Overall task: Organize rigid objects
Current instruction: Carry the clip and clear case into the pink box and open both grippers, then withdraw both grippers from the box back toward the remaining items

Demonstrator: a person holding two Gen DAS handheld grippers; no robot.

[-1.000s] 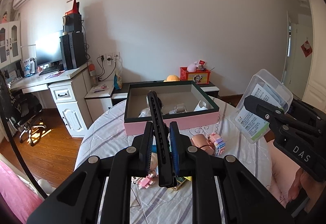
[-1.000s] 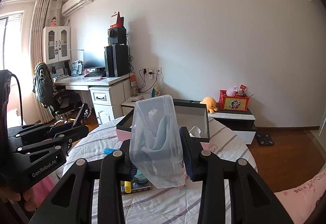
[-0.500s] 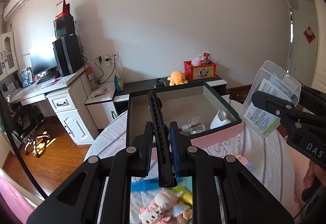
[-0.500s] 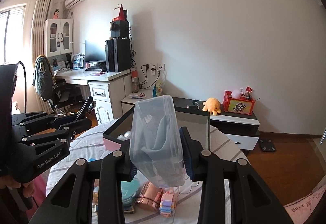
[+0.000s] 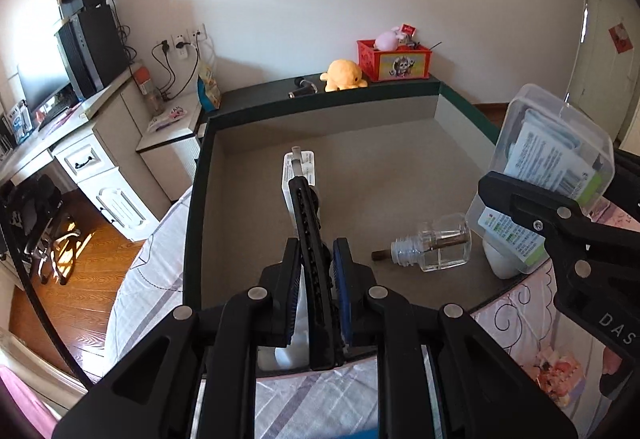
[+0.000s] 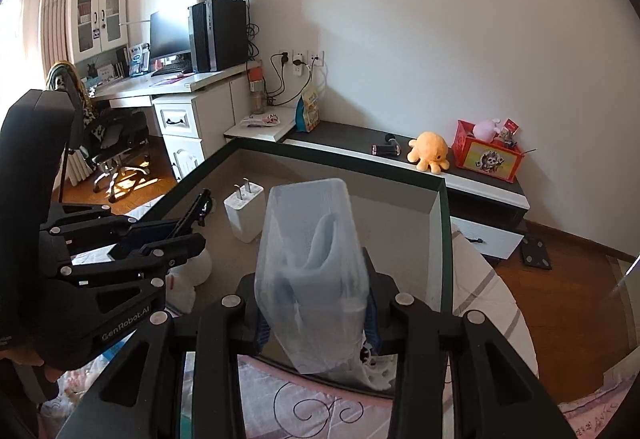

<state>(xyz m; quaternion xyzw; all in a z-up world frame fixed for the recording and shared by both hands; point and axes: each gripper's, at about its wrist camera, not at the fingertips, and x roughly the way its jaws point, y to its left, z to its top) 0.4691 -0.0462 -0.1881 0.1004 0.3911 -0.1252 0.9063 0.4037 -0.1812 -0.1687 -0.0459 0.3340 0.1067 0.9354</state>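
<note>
Now both claws hang over box [image 5: 400, 175]; left [image 5: 316, 271] grips black strip [image 5: 310, 239], right [image 6: 316, 313] clear tub [image 6: 310, 263].

The near wall of the box [image 5: 200, 223] was hidden behind the left tongs [image 5: 316, 295] in the left wrist view. The black strip [image 5: 310, 239] they clamped covered the middle of the white charger [image 5: 298, 167], and its lower end ran out of sight between the pads. The print on the clear plastic case [image 5: 552, 155] was too small to read. In the right wrist view that case [image 6: 312, 271] veiled the box floor, and its contents showed only as bluish blurs.
</note>
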